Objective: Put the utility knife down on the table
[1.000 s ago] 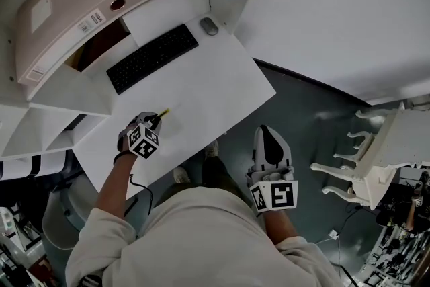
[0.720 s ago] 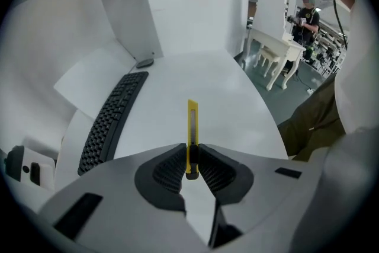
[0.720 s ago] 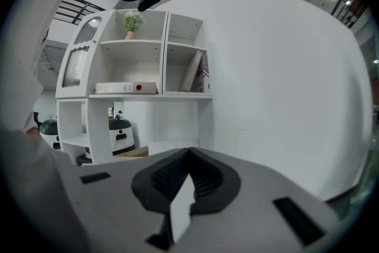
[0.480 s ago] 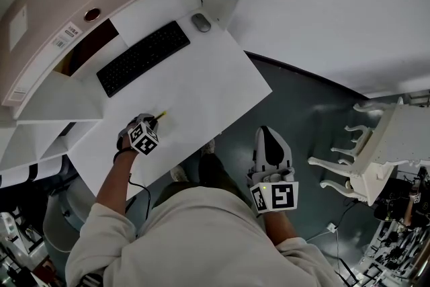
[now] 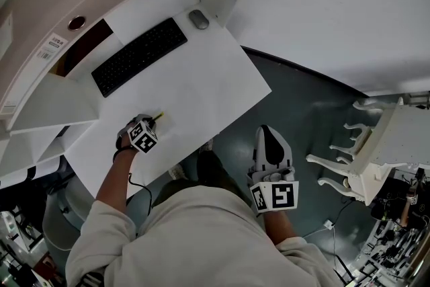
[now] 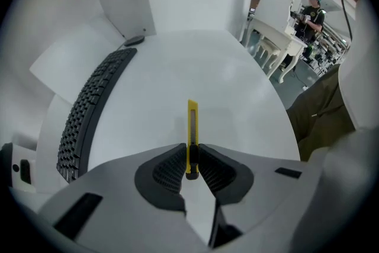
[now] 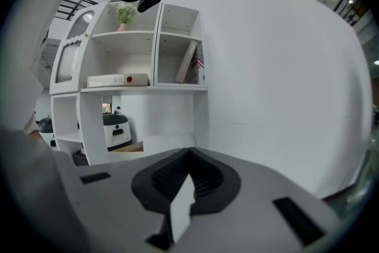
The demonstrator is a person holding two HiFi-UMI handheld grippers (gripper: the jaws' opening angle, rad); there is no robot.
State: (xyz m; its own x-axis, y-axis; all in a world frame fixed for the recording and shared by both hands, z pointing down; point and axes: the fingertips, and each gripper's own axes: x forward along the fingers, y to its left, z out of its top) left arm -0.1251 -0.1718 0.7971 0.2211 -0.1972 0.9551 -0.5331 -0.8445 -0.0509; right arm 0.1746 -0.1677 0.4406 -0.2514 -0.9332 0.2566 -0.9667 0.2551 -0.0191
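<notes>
While its fingers (image 6: 170,170) pinch the utility knife (image 6: 192,124), the left gripper (image 6: 191,152) points steeply down.

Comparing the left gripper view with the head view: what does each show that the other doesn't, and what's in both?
Only the left gripper view: the left claw clamped on the rear end of the yellow knife, whose tip points out over the table; a person standing in the background. Only the head view: the right claw, off the table's edge, above the floor. Both: knife, left claw, table, keyboard, mouse.
</notes>
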